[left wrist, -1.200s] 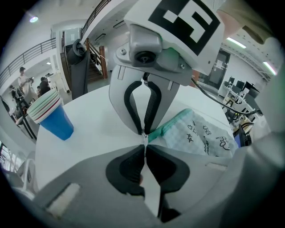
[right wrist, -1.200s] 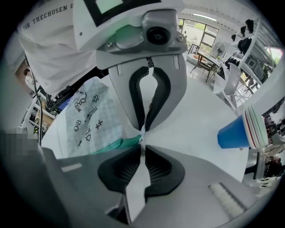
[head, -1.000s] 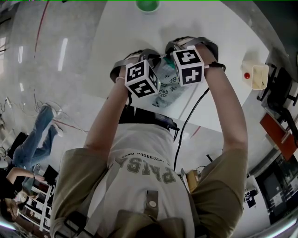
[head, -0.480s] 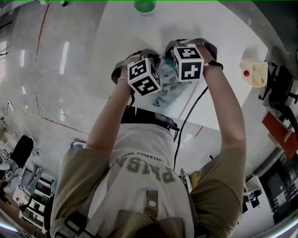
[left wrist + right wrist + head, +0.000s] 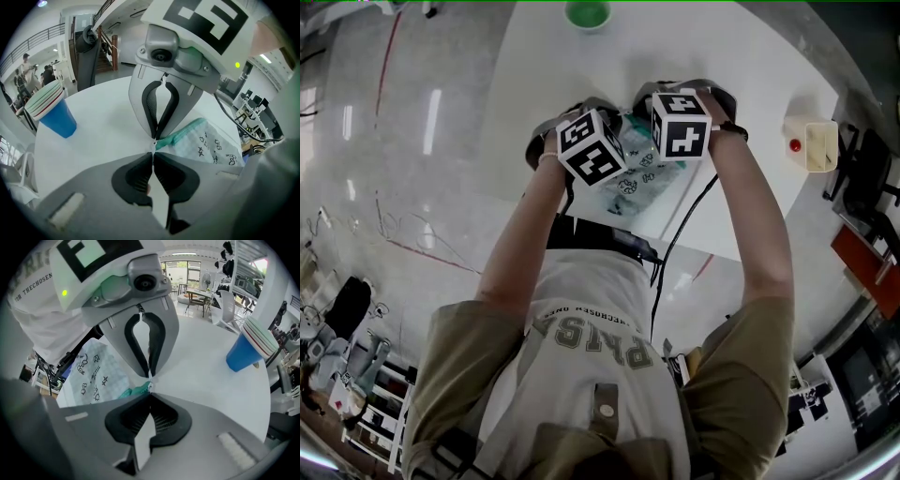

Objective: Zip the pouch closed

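A pale mint pouch (image 5: 643,178) with small dark prints and a teal zipper edge (image 5: 183,135) lies on the white table (image 5: 741,84). Both grippers point steeply down at one end of its zipper, tip to tip. In the left gripper view my left gripper (image 5: 152,157) is shut on the pouch's corner at the zipper end. Facing it, my right gripper (image 5: 155,137) is shut at the same spot, seemingly on the small zipper pull. The right gripper view shows the pouch (image 5: 96,371) at the left, below the left gripper (image 5: 150,375). In the head view the marker cubes hide the jaws.
A stack of cups with a blue outer cup (image 5: 51,112) stands farther back on the table. A small white box (image 5: 814,147) with a red thing in it sits at the right edge. A black cable (image 5: 675,234) hangs off the table's near edge.
Both marker cubes have rolled a little while the hands stay over the pouch. A person at the far left of the floor has gone out of view.
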{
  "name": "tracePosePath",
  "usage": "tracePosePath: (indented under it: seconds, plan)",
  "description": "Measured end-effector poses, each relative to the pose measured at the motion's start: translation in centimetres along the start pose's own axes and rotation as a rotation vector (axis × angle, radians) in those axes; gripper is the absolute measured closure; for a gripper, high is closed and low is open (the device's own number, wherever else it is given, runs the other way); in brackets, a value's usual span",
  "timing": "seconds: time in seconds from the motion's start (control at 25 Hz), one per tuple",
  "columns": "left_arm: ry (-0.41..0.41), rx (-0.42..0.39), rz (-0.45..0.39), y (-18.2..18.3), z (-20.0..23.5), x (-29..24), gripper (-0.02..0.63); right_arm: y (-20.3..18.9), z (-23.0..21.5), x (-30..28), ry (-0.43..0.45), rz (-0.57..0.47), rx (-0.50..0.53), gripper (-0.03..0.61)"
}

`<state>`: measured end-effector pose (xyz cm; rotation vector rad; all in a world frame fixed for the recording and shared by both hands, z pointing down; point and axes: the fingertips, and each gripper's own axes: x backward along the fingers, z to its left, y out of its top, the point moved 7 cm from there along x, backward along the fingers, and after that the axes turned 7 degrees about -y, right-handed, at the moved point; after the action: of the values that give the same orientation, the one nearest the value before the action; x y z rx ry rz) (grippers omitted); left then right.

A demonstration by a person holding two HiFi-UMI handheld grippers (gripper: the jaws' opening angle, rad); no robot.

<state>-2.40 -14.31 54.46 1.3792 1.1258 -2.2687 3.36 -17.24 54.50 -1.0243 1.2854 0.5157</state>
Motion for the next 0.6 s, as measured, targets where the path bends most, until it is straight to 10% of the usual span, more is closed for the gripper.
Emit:
tracePosePath:
  seconds: [0.6]
  plan:
    - [-0.015, 0.004, 0.030, 0.04, -0.10, -0.26, 0.589, -0.61, 0.49, 0.14, -0.011, -0.011, -0.044, 0.577]
